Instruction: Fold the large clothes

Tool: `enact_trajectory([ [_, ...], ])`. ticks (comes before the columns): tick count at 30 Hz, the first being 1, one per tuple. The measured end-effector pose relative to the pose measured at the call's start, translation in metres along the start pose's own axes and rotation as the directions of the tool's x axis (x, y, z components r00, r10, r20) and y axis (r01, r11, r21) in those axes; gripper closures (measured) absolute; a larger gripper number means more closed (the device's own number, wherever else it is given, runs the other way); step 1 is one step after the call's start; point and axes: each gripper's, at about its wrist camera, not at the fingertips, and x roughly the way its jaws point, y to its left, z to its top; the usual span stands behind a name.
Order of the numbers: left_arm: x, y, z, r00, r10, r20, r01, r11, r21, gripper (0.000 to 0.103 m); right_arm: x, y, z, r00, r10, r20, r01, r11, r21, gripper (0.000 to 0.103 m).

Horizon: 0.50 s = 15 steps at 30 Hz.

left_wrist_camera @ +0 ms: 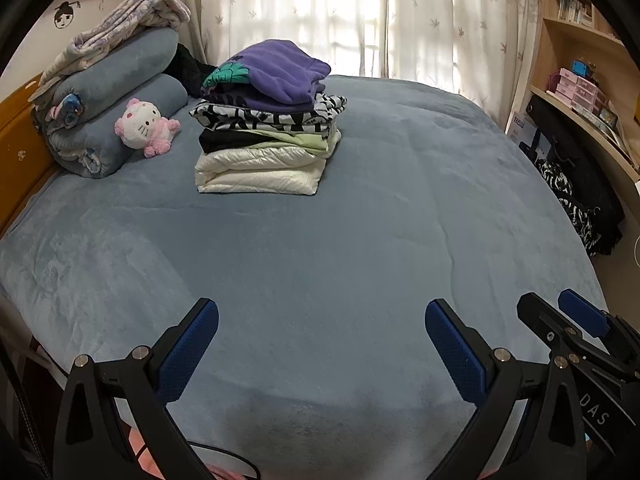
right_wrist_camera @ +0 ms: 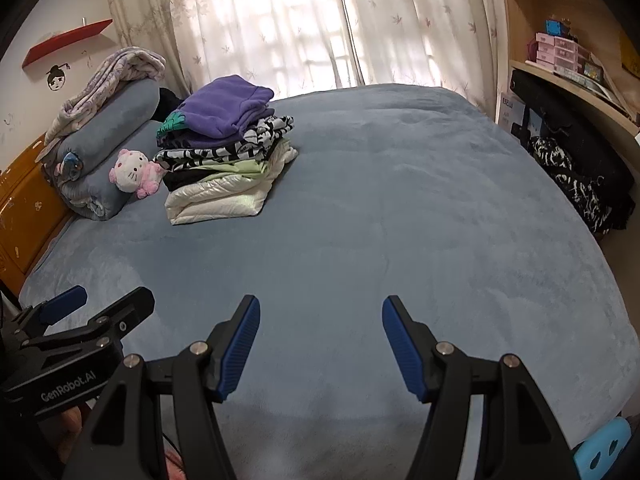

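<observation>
A stack of folded clothes (left_wrist_camera: 266, 128) stands on the blue-grey bed (left_wrist_camera: 360, 220) at the far left, with a purple garment (left_wrist_camera: 276, 70) on top and a white puffy one at the bottom. The stack also shows in the right wrist view (right_wrist_camera: 228, 148). My left gripper (left_wrist_camera: 322, 332) is open and empty above the near edge of the bed. My right gripper (right_wrist_camera: 320, 332) is open and empty beside it. The right gripper shows at the right of the left wrist view (left_wrist_camera: 560, 316), and the left gripper at the left of the right wrist view (right_wrist_camera: 104, 300).
Rolled blue blankets (left_wrist_camera: 112, 100) and a pink-and-white plush toy (left_wrist_camera: 142, 126) lie by the orange headboard (left_wrist_camera: 16, 132). A black-and-white garment (left_wrist_camera: 576, 200) hangs by the wooden shelves (left_wrist_camera: 580, 60) on the right. Curtains (left_wrist_camera: 360, 16) cover the window behind.
</observation>
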Motion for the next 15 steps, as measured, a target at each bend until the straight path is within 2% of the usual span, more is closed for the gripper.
enact_trajectory([
  [15,0.01,-0.0026,-0.0029,1.0,-0.014,-0.02,0.014,1.0,0.007,0.001,0.0064,-0.0022,-0.0048,1.0,0.001,-0.017,-0.001,1.0,0.005,0.039],
])
